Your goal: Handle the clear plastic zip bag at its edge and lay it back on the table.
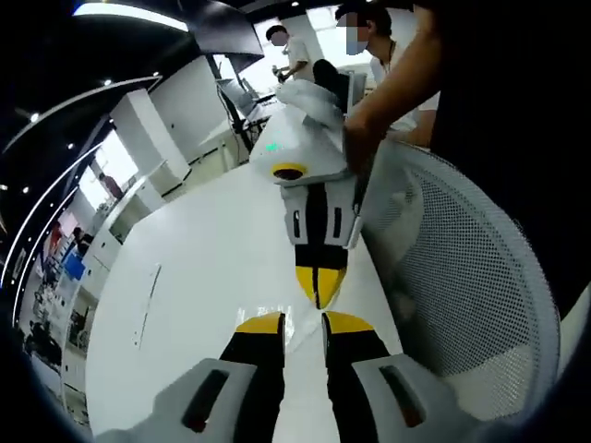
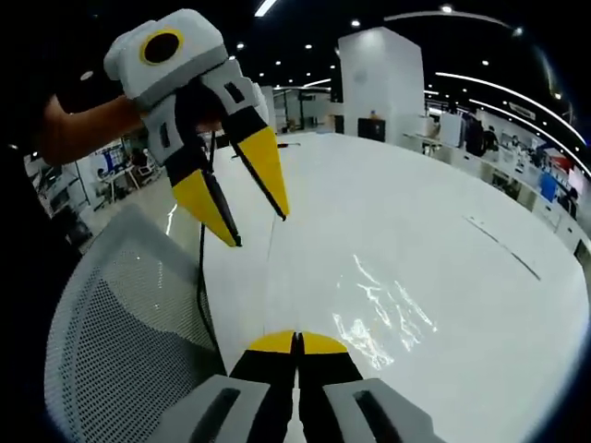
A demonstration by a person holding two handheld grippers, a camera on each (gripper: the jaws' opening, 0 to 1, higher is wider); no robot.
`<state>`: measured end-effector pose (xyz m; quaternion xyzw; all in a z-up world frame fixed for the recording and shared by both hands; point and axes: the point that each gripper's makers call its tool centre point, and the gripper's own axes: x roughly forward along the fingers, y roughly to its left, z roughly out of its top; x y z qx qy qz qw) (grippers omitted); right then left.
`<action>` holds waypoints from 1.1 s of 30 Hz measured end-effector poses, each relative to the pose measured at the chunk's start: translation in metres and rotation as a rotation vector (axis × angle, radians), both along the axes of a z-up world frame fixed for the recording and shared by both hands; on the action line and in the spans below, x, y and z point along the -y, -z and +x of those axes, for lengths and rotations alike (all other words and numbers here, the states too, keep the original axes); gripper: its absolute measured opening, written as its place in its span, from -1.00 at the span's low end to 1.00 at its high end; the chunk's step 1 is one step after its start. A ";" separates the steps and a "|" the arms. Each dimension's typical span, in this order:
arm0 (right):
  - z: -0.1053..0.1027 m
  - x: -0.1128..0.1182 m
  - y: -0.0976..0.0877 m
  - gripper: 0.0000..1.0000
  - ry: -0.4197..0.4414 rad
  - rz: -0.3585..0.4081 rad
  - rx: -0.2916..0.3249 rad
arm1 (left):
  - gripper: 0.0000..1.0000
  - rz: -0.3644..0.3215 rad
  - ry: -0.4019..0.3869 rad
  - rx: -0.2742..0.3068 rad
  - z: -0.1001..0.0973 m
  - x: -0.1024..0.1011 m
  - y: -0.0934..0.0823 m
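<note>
A broad white table [image 2: 443,249] runs across an open-plan office, bare but for a clear zip bag [image 2: 383,309] lying flat on it, its glossy wrinkles catching the ceiling lights just ahead of the right gripper's tips. Beside the table's near edge stands a white mesh chair [image 1: 462,277], its curved back rising close to both tools. In the left gripper view, the left gripper [image 1: 302,322] is held low over the tabletop, its yellow-tipped jaws slightly apart with nothing between them; opposite it the right gripper [image 1: 319,286] points back toward it, tips pressed together, carried by a person's hand [image 1: 362,138]. In the right gripper view, the right gripper's own jaws meet at the bottom, closed, and whether a film edge is pinched there cannot be told. The left gripper hangs above the table edge, tilted downward. Two people [image 1: 295,51] stand at the far end of the table.
</note>
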<state>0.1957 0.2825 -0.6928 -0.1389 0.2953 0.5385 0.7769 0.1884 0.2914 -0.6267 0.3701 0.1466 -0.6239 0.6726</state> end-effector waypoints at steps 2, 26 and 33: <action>0.001 0.000 -0.004 -1.00 0.007 0.011 -0.001 | -0.72 -0.001 0.007 -0.001 -0.002 0.003 0.003; 0.020 -0.002 -0.040 -1.00 0.037 0.035 0.051 | -0.98 0.090 0.026 0.138 0.013 0.007 0.032; 0.036 0.001 -0.054 -1.00 0.091 0.047 0.107 | -1.00 0.094 0.013 0.154 0.016 0.003 0.035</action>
